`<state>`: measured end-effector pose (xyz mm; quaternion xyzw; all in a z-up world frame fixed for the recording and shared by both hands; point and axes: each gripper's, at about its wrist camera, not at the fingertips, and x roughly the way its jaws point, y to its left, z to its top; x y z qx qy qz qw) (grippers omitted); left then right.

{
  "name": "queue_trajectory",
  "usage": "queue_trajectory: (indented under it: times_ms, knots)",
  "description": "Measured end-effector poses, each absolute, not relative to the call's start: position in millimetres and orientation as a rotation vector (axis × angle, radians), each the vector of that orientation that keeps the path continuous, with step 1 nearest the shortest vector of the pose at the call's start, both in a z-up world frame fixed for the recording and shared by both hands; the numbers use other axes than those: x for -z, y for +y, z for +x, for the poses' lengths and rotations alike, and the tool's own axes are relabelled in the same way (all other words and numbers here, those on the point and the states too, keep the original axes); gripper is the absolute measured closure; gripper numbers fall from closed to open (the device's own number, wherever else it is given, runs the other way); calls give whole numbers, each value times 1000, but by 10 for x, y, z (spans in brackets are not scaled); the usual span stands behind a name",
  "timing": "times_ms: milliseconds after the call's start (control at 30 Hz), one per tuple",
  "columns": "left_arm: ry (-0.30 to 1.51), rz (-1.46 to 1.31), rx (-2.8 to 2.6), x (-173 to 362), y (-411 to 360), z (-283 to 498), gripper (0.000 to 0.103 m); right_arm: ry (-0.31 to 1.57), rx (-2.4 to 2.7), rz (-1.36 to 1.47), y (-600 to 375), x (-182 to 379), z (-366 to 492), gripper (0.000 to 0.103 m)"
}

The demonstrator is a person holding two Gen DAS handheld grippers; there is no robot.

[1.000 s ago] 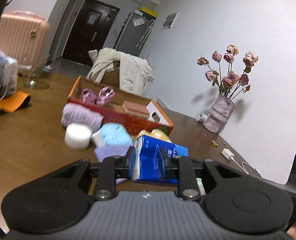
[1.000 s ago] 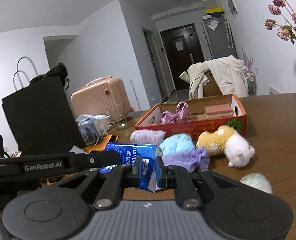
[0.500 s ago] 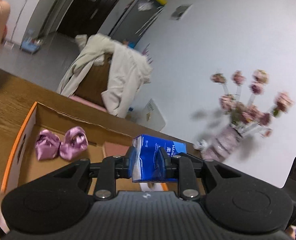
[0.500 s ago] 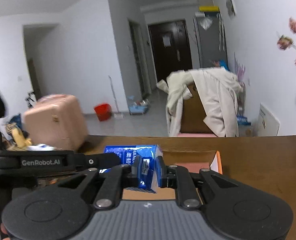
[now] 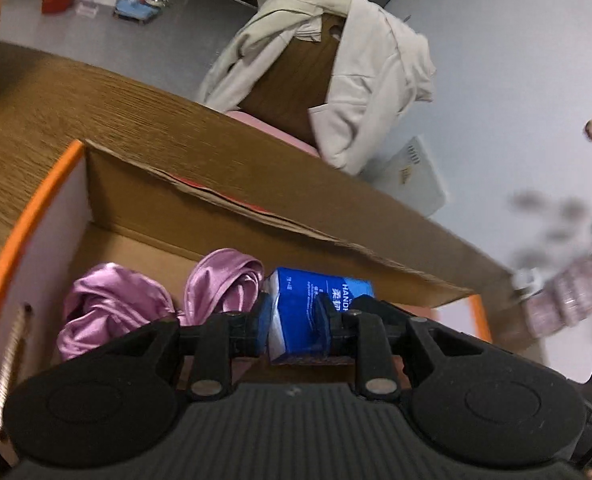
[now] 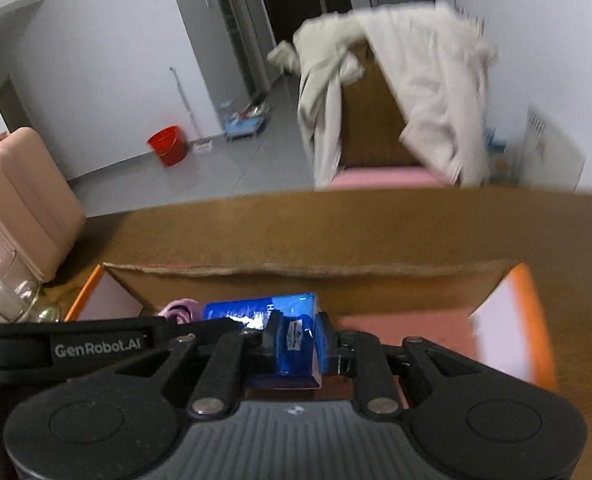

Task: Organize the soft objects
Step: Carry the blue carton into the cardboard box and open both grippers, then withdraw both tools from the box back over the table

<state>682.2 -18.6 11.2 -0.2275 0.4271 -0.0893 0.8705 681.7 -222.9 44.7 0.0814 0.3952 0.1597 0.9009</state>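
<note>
Cardboard box (image 5: 144, 184) below, both grippers' jaws clamped on blue tissue pack (image 5: 316, 312)

The left tongs (image 5: 295, 320) are seen clamped on one end of a blue tissue pack (image 5: 316, 312), its sides pressed inward between the two black fingers. The right tongs (image 6: 298, 340) are closed on the other end of the same pack, and both are pitched downward, side by side.
</note>
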Motion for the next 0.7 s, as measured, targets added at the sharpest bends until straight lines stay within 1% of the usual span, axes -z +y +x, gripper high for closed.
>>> queue_trajectory:
  times_ms: [100,167,267,300,333,367,400,433,500,600,633,667,700]
  knots:
    - [872,-392,184,-82,-245,6810,78,852,-326,185,-2219,-321,6870,88]
    - [923,-420,194,-4,-217,6872,74,837,-309,198,-2242,-305,6876,88]
    - [939,-445,211,18,-195,6881,72,832,-300,219,-2263,-343,6838,88]
    - [936,-433,215,-15,-196,6860,67,827,-298,222,-2278,-378,6817,87]
    - [924,-433,217,-72,-173,6816,62,820,-299,218,-2277,-447,6759,85]
    - [913,-437,218,-125,-152,6774,59,810,-302,217,-2300,-531,6686,82]
    - [900,-435,216,-208,-137,6718,55,796,-310,214,-2319,-627,6616,81]
    - [882,-423,219,-322,-122,6638,50,782,-319,206,-2328,-734,6539,79]
    - [834,-381,227,-562,-118,6460,44,744,-322,176,-2356,-981,6342,78]
    - [762,-286,225,-945,-94,6117,38,686,-318,131,-2433,-1356,6014,66]
    - [735,-261,222,-1066,-57,5962,34,669,-318,125,-2480,-1480,5880,60]
    - [712,-245,210,-1164,-21,5826,32,655,-322,118,-2527,-1593,5771,55]
    - [690,-228,192,-1263,19,5689,30,638,-325,107,-2570,-1701,5630,54]
